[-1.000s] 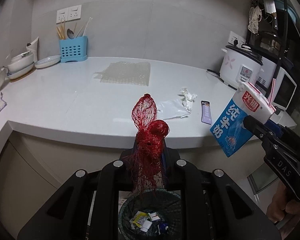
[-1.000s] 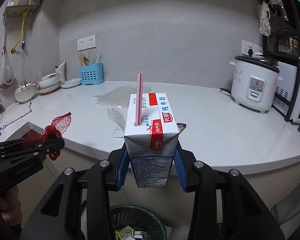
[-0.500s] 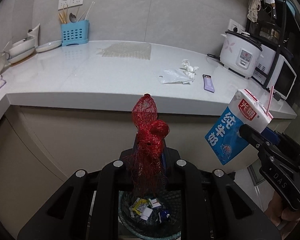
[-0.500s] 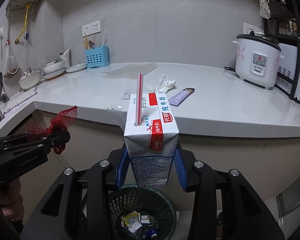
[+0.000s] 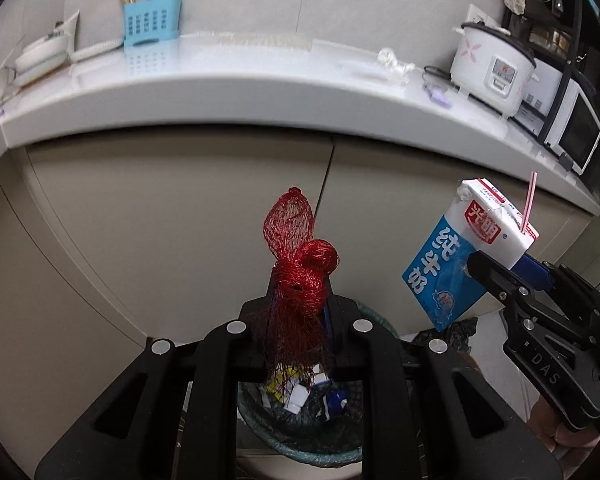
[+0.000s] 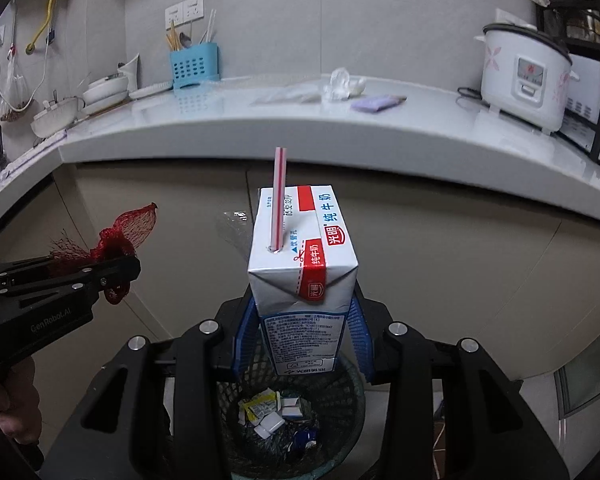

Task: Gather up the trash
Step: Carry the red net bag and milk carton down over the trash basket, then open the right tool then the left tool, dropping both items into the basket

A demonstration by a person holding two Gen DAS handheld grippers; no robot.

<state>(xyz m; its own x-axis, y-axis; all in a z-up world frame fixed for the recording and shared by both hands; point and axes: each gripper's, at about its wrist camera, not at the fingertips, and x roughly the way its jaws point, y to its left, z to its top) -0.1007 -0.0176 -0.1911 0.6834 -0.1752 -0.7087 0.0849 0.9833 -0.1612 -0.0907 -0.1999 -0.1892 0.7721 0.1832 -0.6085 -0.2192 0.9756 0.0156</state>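
My left gripper [image 5: 300, 304] is shut on a red mesh net bag [image 5: 298, 264]; it also shows in the right wrist view [image 6: 116, 240]. My right gripper [image 6: 304, 316] is shut on a blue and white milk carton [image 6: 304, 272] with a striped straw [image 6: 278, 196]; the carton also shows in the left wrist view [image 5: 460, 252]. Both hang above a dark mesh waste basket [image 6: 340, 392] on the floor, which holds several scraps; the basket shows in the left wrist view too [image 5: 300, 444]. On the white counter [image 6: 260, 128] lie crumpled plastic [image 6: 340, 86] and a purple wrapper [image 6: 376, 102].
Beige cabinet doors [image 5: 180, 220] stand right ahead under the counter edge. A rice cooker [image 6: 524, 76] and a microwave [image 5: 572, 128] stand at the right, a blue utensil holder [image 6: 194, 66] and bowls [image 6: 100, 90] at the left. A black bag [image 5: 444, 336] lies on the floor.
Both grippers have dropped from counter height to below the counter edge, still holding the net bag and the carton. The waste basket now shows larger beneath them.
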